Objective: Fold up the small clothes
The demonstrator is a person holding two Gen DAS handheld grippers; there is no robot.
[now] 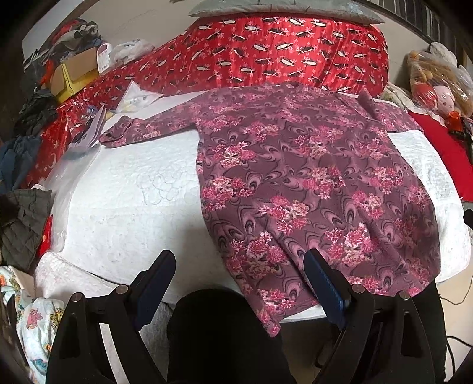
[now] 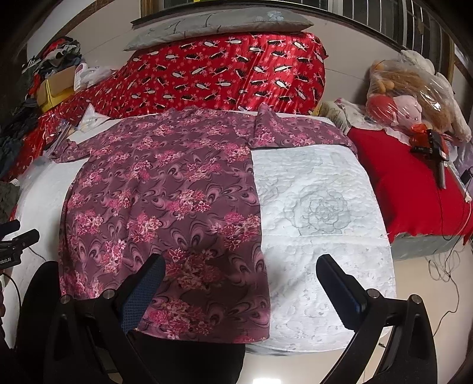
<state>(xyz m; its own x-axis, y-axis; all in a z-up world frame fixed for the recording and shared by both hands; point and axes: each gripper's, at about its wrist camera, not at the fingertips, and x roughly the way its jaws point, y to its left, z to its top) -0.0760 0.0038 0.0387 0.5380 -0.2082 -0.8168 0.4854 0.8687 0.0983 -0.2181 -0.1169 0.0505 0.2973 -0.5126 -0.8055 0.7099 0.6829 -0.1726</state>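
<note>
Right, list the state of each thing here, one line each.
Floral top: spread flat on the white quilt, unfolded, hem over the near edge.
Its sleeves: one stretched out sideways, the other folded in.
Left gripper: jaws open, empty, at the hem.
Right gripper: jaws open, empty, at the hem.

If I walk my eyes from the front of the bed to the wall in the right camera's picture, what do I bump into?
Open right tool → flowery purple shirt on the white quilt → red patterned blanket → grey pillow on top → window.
</note>
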